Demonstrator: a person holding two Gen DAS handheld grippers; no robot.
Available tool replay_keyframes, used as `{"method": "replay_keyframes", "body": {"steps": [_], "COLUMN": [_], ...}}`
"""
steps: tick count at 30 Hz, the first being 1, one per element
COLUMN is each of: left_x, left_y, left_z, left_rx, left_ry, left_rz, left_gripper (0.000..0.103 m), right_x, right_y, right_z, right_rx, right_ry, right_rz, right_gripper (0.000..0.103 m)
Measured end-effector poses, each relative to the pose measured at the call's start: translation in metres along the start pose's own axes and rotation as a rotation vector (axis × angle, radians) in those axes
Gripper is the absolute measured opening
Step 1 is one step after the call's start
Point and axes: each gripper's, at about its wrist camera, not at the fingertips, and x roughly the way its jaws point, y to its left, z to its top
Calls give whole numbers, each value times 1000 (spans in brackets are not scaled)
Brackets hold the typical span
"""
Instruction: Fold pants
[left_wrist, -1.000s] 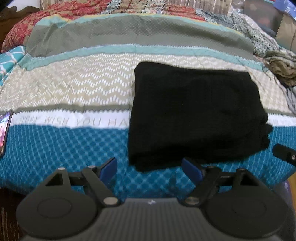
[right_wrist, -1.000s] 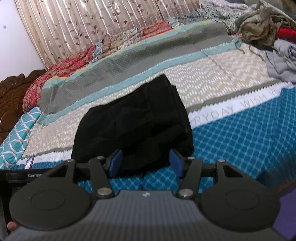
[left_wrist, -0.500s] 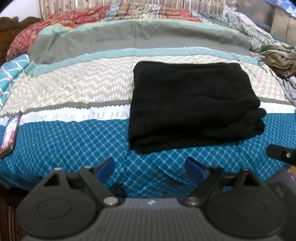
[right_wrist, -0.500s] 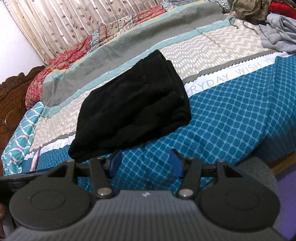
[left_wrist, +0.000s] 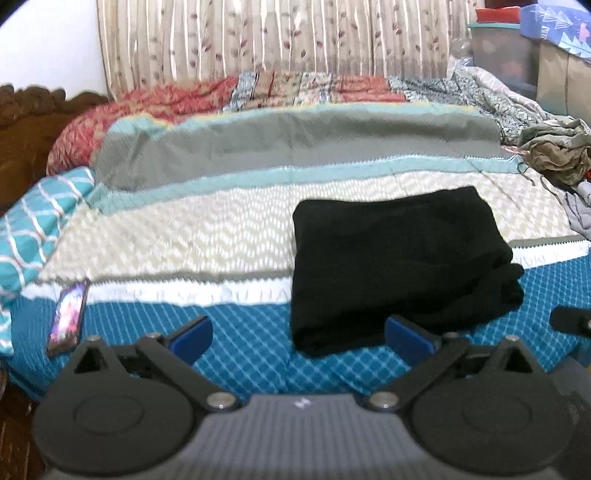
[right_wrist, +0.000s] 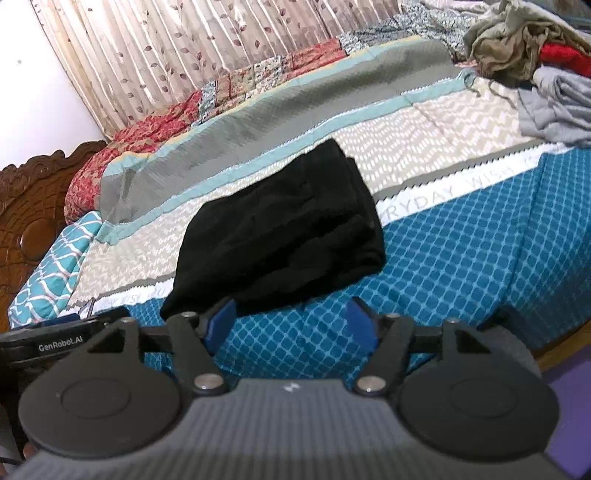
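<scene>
We see the bed (left_wrist: 258, 229) first, covered by a striped and patterned spread, with a curtain (left_wrist: 280, 40) behind it and a heap of loose clothes (right_wrist: 535, 55) at its far right. The pants (left_wrist: 399, 266) lie on the spread as a compact black rectangle, layers stacked, straddling the beige zigzag band and the blue diamond band. We judge the folding complete or nearly so: no leg or waistband trails outside the bundle. At most a final smoothing or stacking remains. A phone (left_wrist: 68, 317) lies near the left edge of the bed, well apart from the pants.

The left claw (left_wrist: 295, 332) is released, its jaws opening wide, with nothing gripped. The right claw (right_wrist: 291, 321) is likewise released and opening. Both hover short of the near edge of the pants without touching them.
</scene>
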Motion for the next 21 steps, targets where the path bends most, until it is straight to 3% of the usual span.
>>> {"method": "replay_keyframes", "body": {"steps": [3, 5, 10, 15, 21], "left_x": [-6, -12, -28, -25, -21], "left_y": [-2, -1, -4, -7, -2], "left_z": [10, 16, 18, 7, 3], "left_rx": [17, 15, -24, -22, -43], "left_ry": [-8, -9, -20, 8, 36], "left_rz": [-11, -27, -46, -11, 35], "left_gripper": [103, 103, 103, 103, 103], "right_x": [-6, -13, -21, -4, -5], "right_y": [1, 2, 14, 19, 21], "right_z": [14, 21, 16, 3, 3], "right_rx": [16, 38, 50, 46, 55], "right_ry": [2, -14, -66, 16, 7], "right_rz": [-5, 7, -27, -30, -40], "right_gripper": [79, 89, 93, 93, 93]}}
